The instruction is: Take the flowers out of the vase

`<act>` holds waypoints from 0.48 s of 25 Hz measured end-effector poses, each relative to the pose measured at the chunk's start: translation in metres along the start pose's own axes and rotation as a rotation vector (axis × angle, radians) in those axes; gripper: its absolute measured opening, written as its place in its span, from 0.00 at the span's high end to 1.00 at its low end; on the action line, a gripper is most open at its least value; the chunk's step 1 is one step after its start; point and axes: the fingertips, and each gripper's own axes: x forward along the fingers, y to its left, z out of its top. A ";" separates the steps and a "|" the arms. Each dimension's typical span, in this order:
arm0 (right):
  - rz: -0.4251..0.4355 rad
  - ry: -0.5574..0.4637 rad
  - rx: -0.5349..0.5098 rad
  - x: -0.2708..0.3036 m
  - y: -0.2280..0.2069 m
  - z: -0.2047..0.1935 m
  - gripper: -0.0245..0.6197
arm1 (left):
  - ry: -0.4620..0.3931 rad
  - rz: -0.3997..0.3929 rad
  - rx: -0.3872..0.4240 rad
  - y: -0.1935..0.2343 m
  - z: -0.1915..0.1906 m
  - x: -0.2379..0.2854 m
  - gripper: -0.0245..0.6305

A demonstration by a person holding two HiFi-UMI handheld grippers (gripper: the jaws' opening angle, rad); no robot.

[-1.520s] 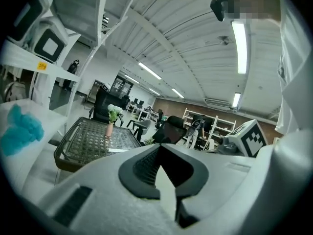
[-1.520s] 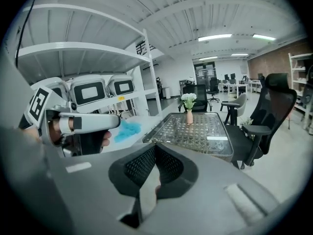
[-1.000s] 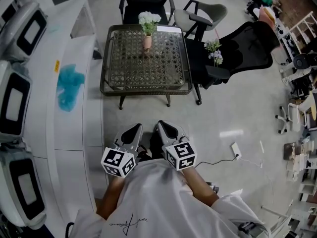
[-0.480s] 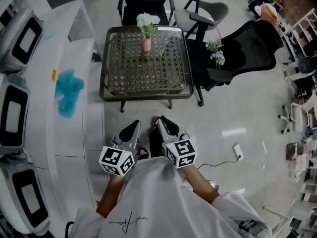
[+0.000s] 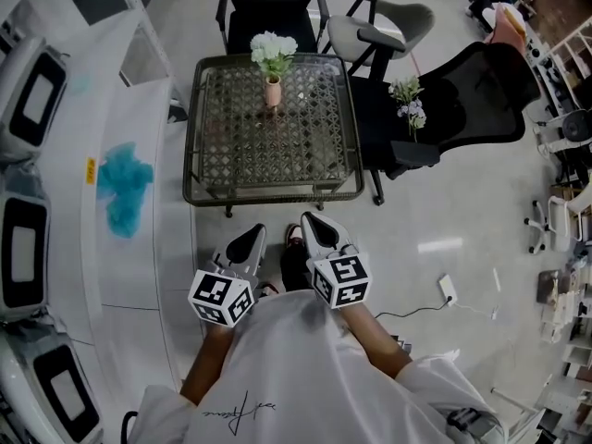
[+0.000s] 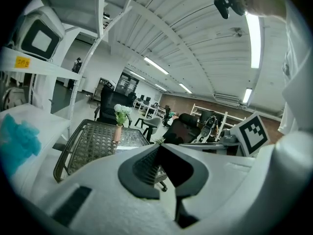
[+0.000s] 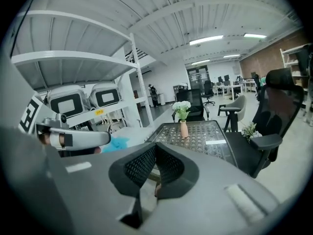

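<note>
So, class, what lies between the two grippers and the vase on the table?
Head view: ahead of the left gripper and right gripper comes bare floor, then the table and its bare lattice top up to the vase.

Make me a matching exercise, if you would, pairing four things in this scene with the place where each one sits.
Things:
1. white flowers
2. pink vase
3. teal cloth
4. loose flower sprig

Places:
A. on the white counter
B. on the black chair
C. in the pink vase
D. on the lattice-top table

Pairs: 1-C, 2-D, 3-A, 4-B
</note>
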 end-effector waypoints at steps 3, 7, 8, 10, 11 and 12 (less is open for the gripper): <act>0.018 0.004 0.003 0.013 -0.011 0.006 0.95 | 0.006 0.007 -0.004 0.005 0.004 0.016 0.97; 0.009 0.000 -0.003 0.033 -0.032 0.020 0.96 | -0.014 0.026 0.001 0.014 0.018 0.037 0.97; 0.003 -0.005 -0.002 0.037 -0.038 0.026 0.95 | -0.019 0.030 0.002 0.016 0.023 0.042 0.97; -0.003 -0.020 0.011 0.046 -0.049 0.037 0.95 | -0.023 0.040 0.002 0.023 0.031 0.054 0.97; -0.004 -0.026 0.018 0.051 -0.055 0.043 0.95 | -0.024 0.044 0.001 0.027 0.035 0.061 0.97; -0.003 -0.030 0.023 0.056 -0.060 0.048 0.95 | -0.023 0.048 0.003 0.030 0.039 0.068 0.97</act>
